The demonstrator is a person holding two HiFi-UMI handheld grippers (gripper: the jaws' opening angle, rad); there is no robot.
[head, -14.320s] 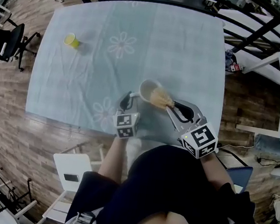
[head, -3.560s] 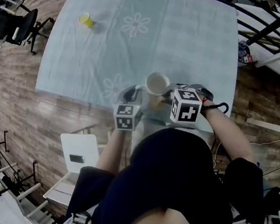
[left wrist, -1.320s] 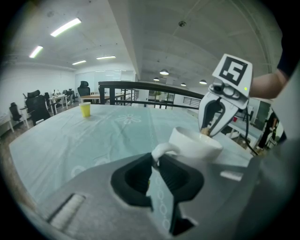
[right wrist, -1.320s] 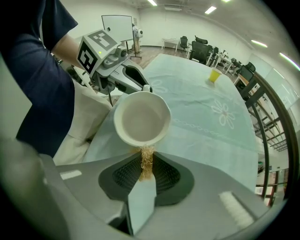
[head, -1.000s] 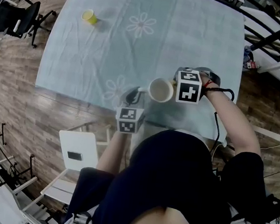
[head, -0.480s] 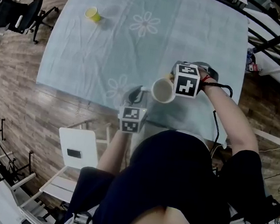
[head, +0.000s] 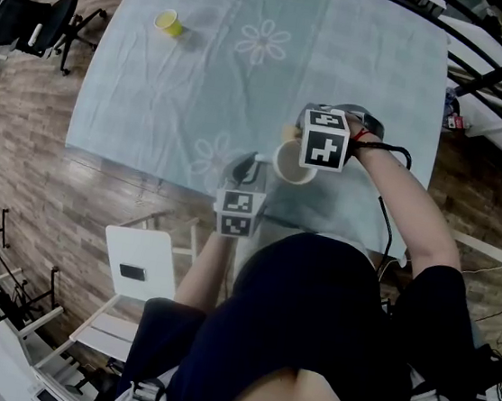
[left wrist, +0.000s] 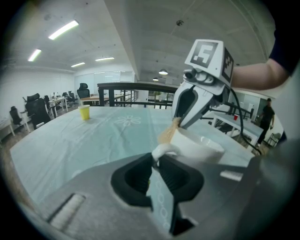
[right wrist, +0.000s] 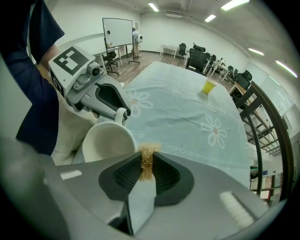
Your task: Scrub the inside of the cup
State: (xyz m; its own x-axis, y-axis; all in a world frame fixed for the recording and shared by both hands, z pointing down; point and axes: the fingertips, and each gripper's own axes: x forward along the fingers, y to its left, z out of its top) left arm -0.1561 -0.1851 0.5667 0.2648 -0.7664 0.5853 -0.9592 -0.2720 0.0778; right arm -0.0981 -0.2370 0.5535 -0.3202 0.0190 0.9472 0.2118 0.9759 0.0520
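Right gripper (right wrist: 147,165) with scrubber (right wrist: 149,153) now farther left, over cup (head: 289,167) rim

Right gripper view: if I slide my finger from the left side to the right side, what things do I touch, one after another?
white cup → scrubber → yellow cup → railing
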